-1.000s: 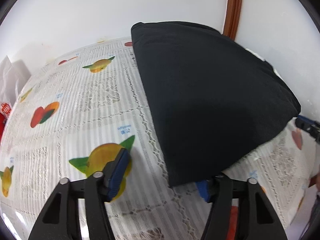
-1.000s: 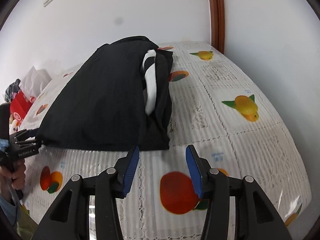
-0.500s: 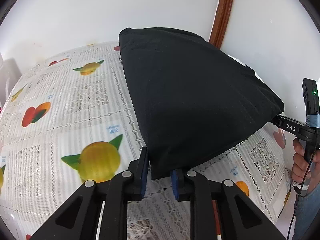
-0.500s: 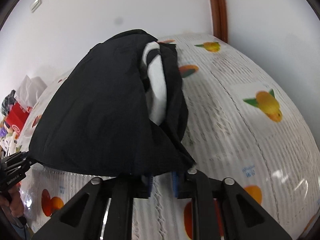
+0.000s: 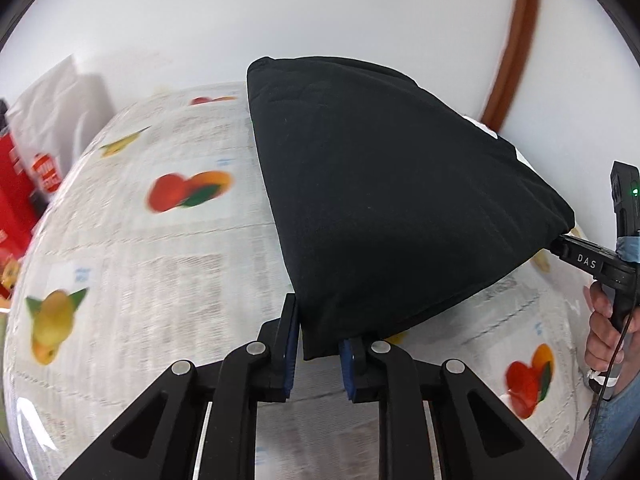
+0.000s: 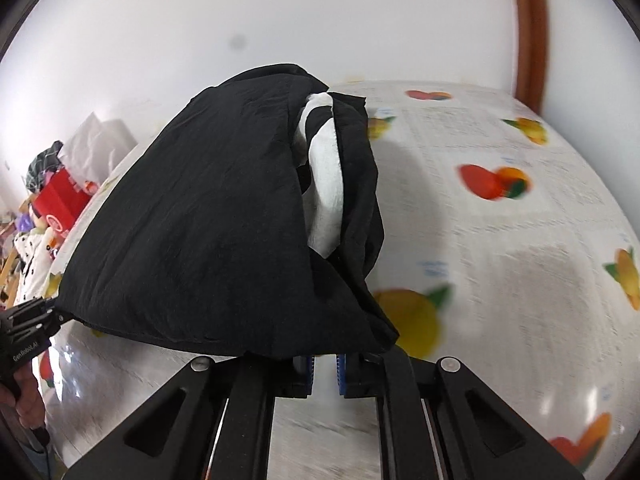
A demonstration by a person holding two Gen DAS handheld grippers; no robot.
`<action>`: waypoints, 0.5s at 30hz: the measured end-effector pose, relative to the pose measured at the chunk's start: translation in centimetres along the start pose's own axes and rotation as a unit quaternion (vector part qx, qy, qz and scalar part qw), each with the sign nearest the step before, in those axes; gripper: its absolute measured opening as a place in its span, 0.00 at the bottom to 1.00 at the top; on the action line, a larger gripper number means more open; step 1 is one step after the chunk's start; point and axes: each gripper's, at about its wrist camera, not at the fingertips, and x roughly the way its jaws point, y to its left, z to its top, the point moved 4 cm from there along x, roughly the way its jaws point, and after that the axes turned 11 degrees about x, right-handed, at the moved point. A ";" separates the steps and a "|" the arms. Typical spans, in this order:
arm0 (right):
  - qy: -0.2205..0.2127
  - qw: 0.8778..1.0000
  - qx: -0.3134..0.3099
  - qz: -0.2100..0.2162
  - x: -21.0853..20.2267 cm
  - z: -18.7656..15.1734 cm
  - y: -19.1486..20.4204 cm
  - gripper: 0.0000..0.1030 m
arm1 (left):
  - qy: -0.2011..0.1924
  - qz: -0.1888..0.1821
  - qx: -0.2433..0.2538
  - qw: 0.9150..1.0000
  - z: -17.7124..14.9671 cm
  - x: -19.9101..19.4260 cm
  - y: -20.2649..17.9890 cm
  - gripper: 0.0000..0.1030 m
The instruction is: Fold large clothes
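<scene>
Now both tools pinch near corners of the half-folded black cotton garment (image 5: 392,208): left tool (image 5: 318,354), right tool (image 6: 322,364), edge lifted above the fruit-print surface (image 5: 152,280). Risk: thin bites slip, or white inner layer (image 6: 326,184) spills out.

My worktop wears a white lace-patterned cloth (image 5: 160,280) printed with fruit. Past its left edge I see a red box (image 6: 60,204) and a heap of white bags (image 5: 60,112). A brown wooden door frame (image 6: 528,32) climbs the white wall (image 6: 280,20) behind the far right corner.
</scene>
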 end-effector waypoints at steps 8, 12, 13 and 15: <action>0.005 1.000 -0.006 0.004 0.3 -0.6 2.0 0.10 | -0.001 0.005 -0.021 1.000 -1.5 -1.4 2.1 0.17; 0.003 1.000 -0.009 -0.011 -1.1 -1.5 1.7 0.13 | 0.001 0.001 -0.023 1.000 -1.1 -0.7 3.0 0.18; 0.000 1.000 -0.013 -0.016 -1.7 -1.8 1.6 0.13 | 0.002 -0.001 -0.025 1.000 -1.2 -0.7 3.2 0.18; -0.007 0.999 -0.032 -0.019 -3.1 -2.0 1.5 0.14 | 0.002 -0.003 -0.027 1.000 -0.7 -0.5 3.2 0.18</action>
